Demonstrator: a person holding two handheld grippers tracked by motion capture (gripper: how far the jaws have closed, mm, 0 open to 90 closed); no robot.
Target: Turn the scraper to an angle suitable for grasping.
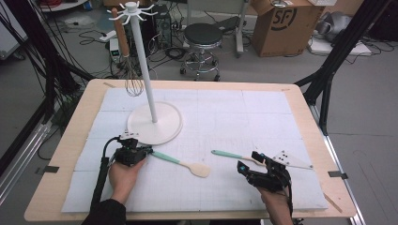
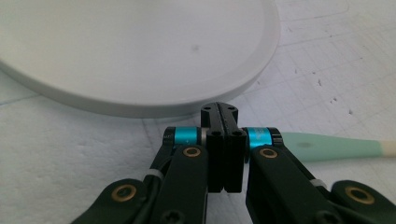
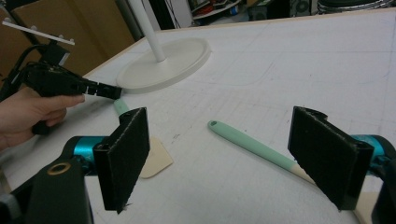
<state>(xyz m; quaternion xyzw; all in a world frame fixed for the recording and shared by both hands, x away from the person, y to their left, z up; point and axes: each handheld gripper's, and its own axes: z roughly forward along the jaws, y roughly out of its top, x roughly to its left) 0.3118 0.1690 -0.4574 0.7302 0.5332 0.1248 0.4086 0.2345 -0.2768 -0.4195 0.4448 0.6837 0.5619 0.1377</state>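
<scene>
floor (image 1: 366, 93): grey, cables | stool (image 1: 202, 35): black round | cardboard box (image 1: 286, 26): brown | black frame legs (image 1: 338, 51), perhaps tripod

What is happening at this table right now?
A person holds a gripper in each hand over a white mat. The left gripper is shut, at the green handle end of a spatula lying beside the white stand's base; whether it actually clamps the handle is unclear. The right gripper is open around the handle of a second green-handled utensil, not yet closing on it. A whisk already hangs from the stand's hooks.
</scene>
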